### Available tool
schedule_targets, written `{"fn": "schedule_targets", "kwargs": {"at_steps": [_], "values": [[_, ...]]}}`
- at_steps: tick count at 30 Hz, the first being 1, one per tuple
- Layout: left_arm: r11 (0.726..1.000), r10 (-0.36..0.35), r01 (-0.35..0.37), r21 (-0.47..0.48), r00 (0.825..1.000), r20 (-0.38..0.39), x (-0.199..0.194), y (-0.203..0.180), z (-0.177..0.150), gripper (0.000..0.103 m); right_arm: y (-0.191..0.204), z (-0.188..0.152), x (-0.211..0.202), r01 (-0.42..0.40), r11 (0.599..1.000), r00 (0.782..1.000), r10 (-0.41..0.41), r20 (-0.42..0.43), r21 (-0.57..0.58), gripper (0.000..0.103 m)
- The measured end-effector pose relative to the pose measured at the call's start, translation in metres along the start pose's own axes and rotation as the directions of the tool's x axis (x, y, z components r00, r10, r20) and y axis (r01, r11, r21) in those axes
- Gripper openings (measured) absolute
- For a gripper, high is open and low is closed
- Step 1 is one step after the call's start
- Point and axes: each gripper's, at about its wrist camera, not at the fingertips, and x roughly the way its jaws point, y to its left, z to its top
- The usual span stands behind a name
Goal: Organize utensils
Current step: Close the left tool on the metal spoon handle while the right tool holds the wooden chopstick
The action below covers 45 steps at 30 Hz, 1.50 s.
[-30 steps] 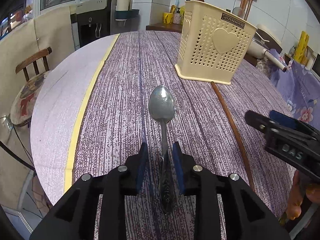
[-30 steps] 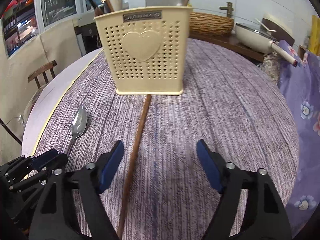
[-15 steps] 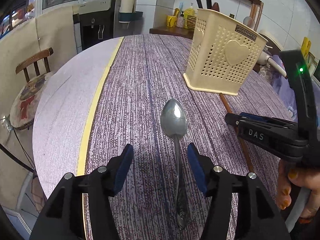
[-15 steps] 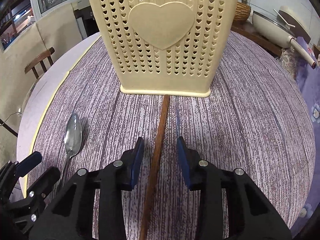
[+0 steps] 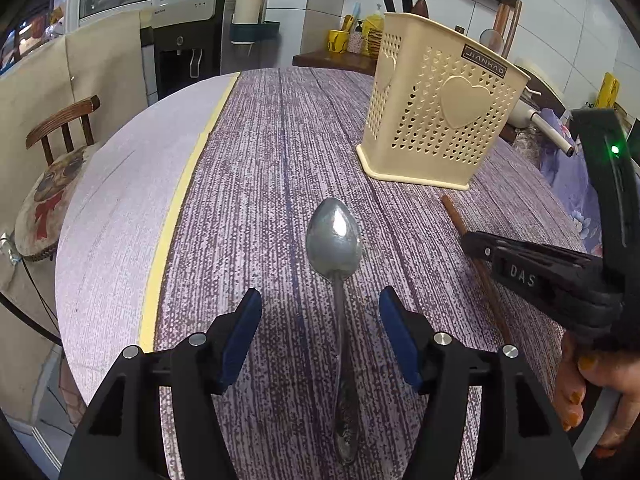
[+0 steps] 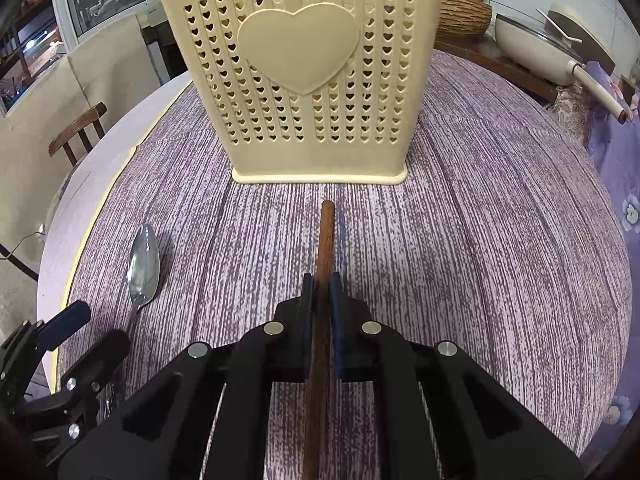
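We have the wooden chopstick (image 6: 325, 240) pinched between the pads of our right gripper (image 6: 321, 280), lying flat on the table (image 6: 480, 240) with its tip just short of the cream utensil holder (image 6: 316, 80), lined up for the lift into it. A second ago those fingers were wide apart. The spoon (image 5: 335, 240) lies bowl-up between the spread fingers of our left gripper (image 5: 320, 308), which had been closed around its handle and now leaves it free, probably to wait its turn
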Motion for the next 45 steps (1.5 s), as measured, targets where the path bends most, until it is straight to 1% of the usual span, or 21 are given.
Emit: {"fn": "schedule_targets", "kwargs": {"at_steps": [4, 7, 9, 10, 14, 15, 17, 21, 24, 29, 40, 42, 44, 45], "values": [[1.000, 0.009, -0.009, 0.004, 1.000, 0.001, 0.005, -0.006, 0.004, 0.063, -0.001, -0.007, -0.005, 0.013, 1.000, 1.000, -0.013, 0.010, -0.005, 0.009], [0.998, 0.037, -0.038, 0.043, 0.999, 0.016, 0.007, -0.016, 0.008, 0.063, -0.003, -0.010, -0.006, 0.010, 1.000, 1.000, -0.010, 0.011, 0.003, 0.009], [0.997, 0.044, -0.045, 0.067, 0.999, 0.016, 0.012, -0.023, 0.011, 0.063, -0.005, -0.011, -0.007, 0.006, 1.000, 1.000, -0.006, 0.014, 0.009, 0.009], [0.997, 0.042, -0.043, 0.070, 0.999, 0.013, 0.014, -0.025, 0.012, 0.061, -0.004, -0.010, -0.006, 0.005, 1.000, 1.000, -0.006, 0.015, 0.008, 0.009], [0.996, 0.047, -0.046, 0.076, 0.999, -0.011, 0.027, -0.029, 0.014, 0.047, -0.006, -0.012, -0.007, 0.002, 1.000, 1.000, -0.002, 0.015, 0.003, 0.009], [0.996, 0.046, -0.044, 0.074, 0.999, -0.018, 0.029, -0.028, 0.015, 0.046, -0.007, -0.012, -0.007, 0.000, 1.000, 1.000, 0.000, 0.014, 0.004, 0.009], [0.997, 0.035, -0.034, 0.072, 0.999, -0.011, 0.030, -0.025, 0.016, 0.042, -0.008, -0.012, -0.008, -0.005, 1.000, 1.000, 0.005, 0.015, 0.007, 0.009], [0.997, 0.034, -0.033, 0.066, 0.999, -0.016, 0.034, -0.020, 0.018, 0.040, -0.006, -0.013, -0.008, 0.013, 1.000, 1.000, -0.013, 0.017, 0.001, 0.009], [0.998, 0.027, -0.026, 0.061, 0.999, -0.024, 0.034, -0.017, 0.019, 0.040, -0.005, -0.014, -0.008, 0.015, 1.000, 1.000, -0.015, 0.023, -0.002, 0.009], [1.000, -0.006, 0.006, 0.019, 0.999, -0.040, 0.031, -0.008, 0.019, 0.040, -0.006, -0.014, -0.008, 0.012, 1.000, 1.000, -0.012, 0.021, -0.004, 0.009], [1.000, 0.001, -0.001, 0.007, 0.999, -0.043, 0.025, 0.002, 0.016, 0.040, -0.007, -0.013, -0.009, 0.009, 1.000, 1.000, -0.009, 0.018, 0.001, 0.009], [1.000, 0.002, -0.001, 0.016, 0.999, -0.047, 0.028, -0.002, 0.018, 0.042, -0.007, -0.013, -0.008, 0.008, 1.000, 1.000, -0.008, 0.018, 0.000, 0.009], [0.999, 0.007, -0.005, 0.031, 0.999, -0.047, 0.029, -0.007, 0.019, 0.049, -0.007, -0.013, -0.009, 0.005, 1.000, 1.000, -0.005, 0.016, 0.002, 0.009], [0.999, 0.011, -0.010, 0.038, 0.999, -0.047, 0.030, -0.010, 0.019, 0.049, -0.007, -0.013, -0.009, 0.002, 1.000, 1.000, -0.002, 0.014, 0.004, 0.009]]}}
